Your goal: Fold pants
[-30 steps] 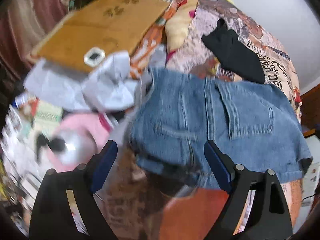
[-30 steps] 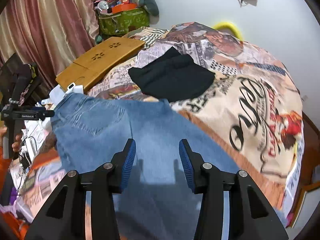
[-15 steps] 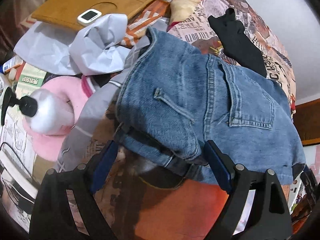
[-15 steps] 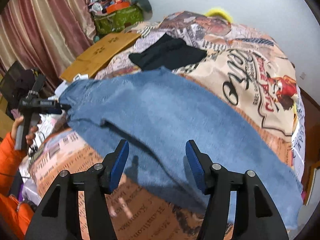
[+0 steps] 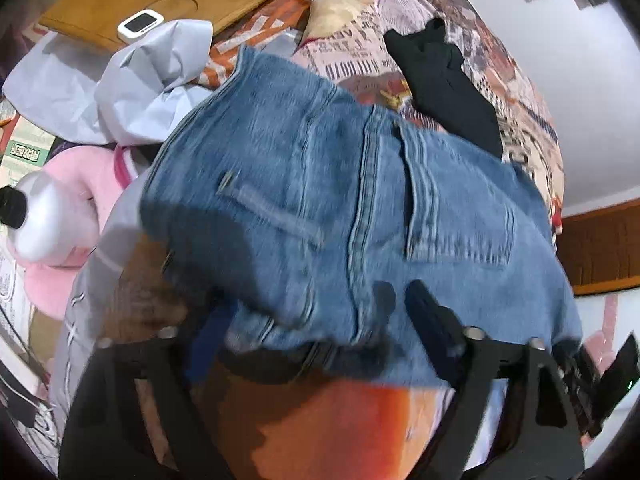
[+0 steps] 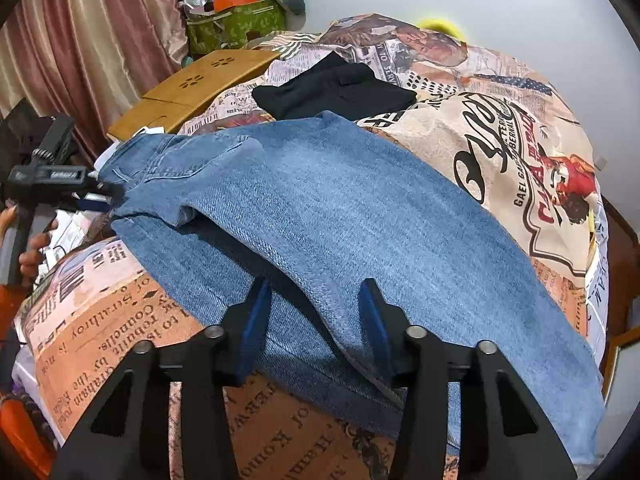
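We hold the left gripper (image 5: pixel 316 332) at the waistband end of the blue jeans (image 5: pixel 340 208), which lie across the printed bedspread (image 5: pixel 472 36). The waistband sits between our left fingers, the denim draping over the blue pad of one and reaching the other; the picture is blurred, so we cannot tell whether the jaws have closed on the cloth or only bracket it. The back pocket and centre seam face up.

In the right wrist view, our right gripper (image 6: pixel 316 332) has its jaws set wide, straddling the edge of the jeans (image 6: pixel 360 216) where the upper leg lies over the lower one. The cloth passes between the two blue pads, and we see a gap on either side. The jeans run diagonally over the bedspread (image 6: pixel 500 136), waist toward the left gripper (image 6: pixel 86 196) at the far left.

A folded black garment (image 6: pixel 340 88) lies just beyond the jeans. On the bedspread we read "GAEL GAR…" and part of "BERNAL" around a large script logo, and newsprint lines including "of Strathroy" and "Councils". A wooden lap tray (image 6: pixel 196 88) rests near the curtain.
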